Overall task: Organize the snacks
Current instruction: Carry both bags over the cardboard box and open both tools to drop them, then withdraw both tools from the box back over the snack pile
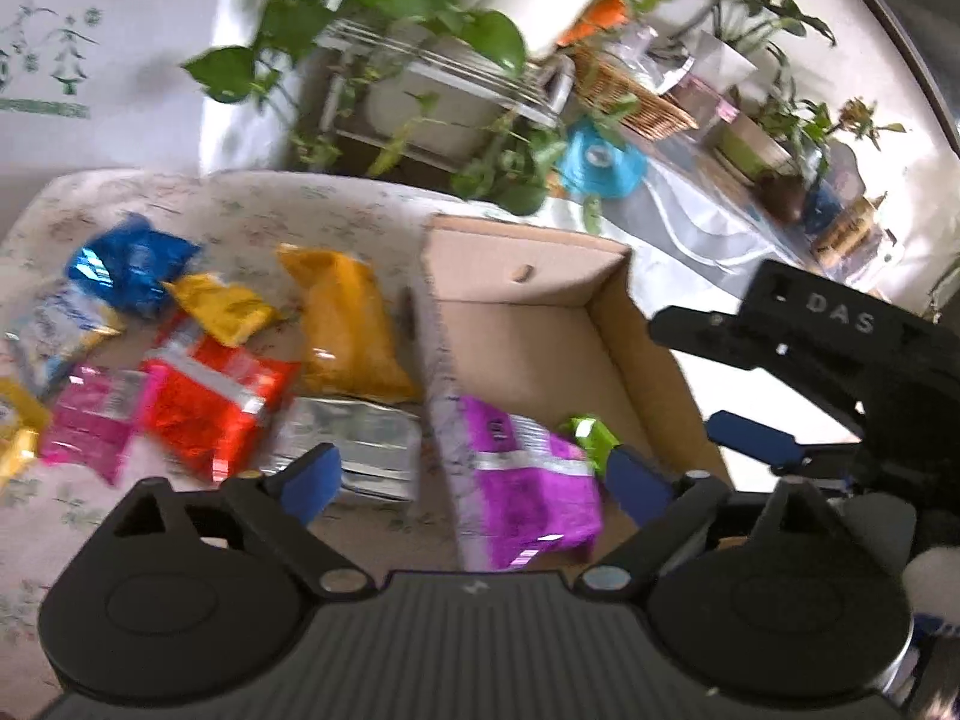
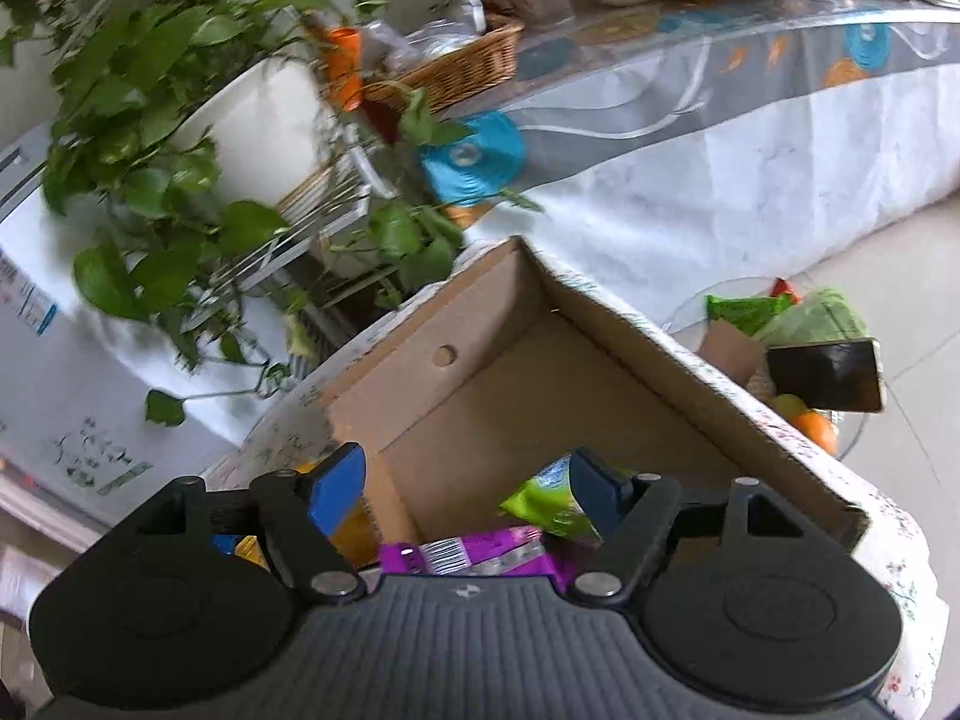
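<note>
Both hand-held grippers gape empty over crinkly foil packets (image 1: 534,480) in corrugated cardboard box (image 1: 540,324).

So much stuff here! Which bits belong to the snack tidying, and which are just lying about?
Part of the job:
cardboard box
purple packet
green packet
orange packet
red packet
blue packet

Just lying about:
potted plant
wicker basket

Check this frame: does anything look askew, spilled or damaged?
Nothing looks damaged or spilled. The purple packet and green packet lie in the cardboard box; the other snack packets are loosely heaped beside it, unsorted. Both grippers are open, holding nothing.
</note>
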Motion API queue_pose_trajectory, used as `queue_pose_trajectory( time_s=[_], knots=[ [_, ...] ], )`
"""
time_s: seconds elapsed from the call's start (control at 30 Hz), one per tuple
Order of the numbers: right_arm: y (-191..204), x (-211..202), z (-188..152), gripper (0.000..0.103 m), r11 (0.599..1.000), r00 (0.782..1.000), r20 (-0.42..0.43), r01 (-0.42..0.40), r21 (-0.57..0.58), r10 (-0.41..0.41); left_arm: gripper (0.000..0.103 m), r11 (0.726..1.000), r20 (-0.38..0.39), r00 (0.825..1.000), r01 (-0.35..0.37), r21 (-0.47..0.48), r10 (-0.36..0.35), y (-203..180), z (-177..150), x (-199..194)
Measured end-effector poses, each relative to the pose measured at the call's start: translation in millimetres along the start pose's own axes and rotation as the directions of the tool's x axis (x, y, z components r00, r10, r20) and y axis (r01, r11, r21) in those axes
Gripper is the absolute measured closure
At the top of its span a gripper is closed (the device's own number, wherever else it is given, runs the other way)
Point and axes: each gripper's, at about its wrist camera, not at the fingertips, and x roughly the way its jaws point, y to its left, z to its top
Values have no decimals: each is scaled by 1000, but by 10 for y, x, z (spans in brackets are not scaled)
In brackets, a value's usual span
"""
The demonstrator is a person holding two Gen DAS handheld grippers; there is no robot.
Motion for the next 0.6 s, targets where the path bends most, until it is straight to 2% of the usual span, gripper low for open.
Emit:
queue_pose_trajectory(
  time_s=[0.27, 0.4, 0.5, 0.6],
  knots=[
    [203, 53, -72, 20, 994, 998, -24, -67, -88, 65, 1, 993, 31, 994, -111, 34, 110, 480, 22, -277],
    [281, 56, -118, 20, 985, 992, -43, -125, -116, 121, 1, 987, 16, 987, -159, -8, 159, 809, 31, -371],
    [344, 84, -164, 20, 975, 983, -69, -179, -134, 171, 1, 977, 5, 977, -213, -27, 213, 1049, 21, -409],
    [413, 113, -211, 20, 964, 973, -96, -221, -149, 209, 1, 959, -13, 959, -282, -36, 282, 1293, 22, -436]
  ],
)
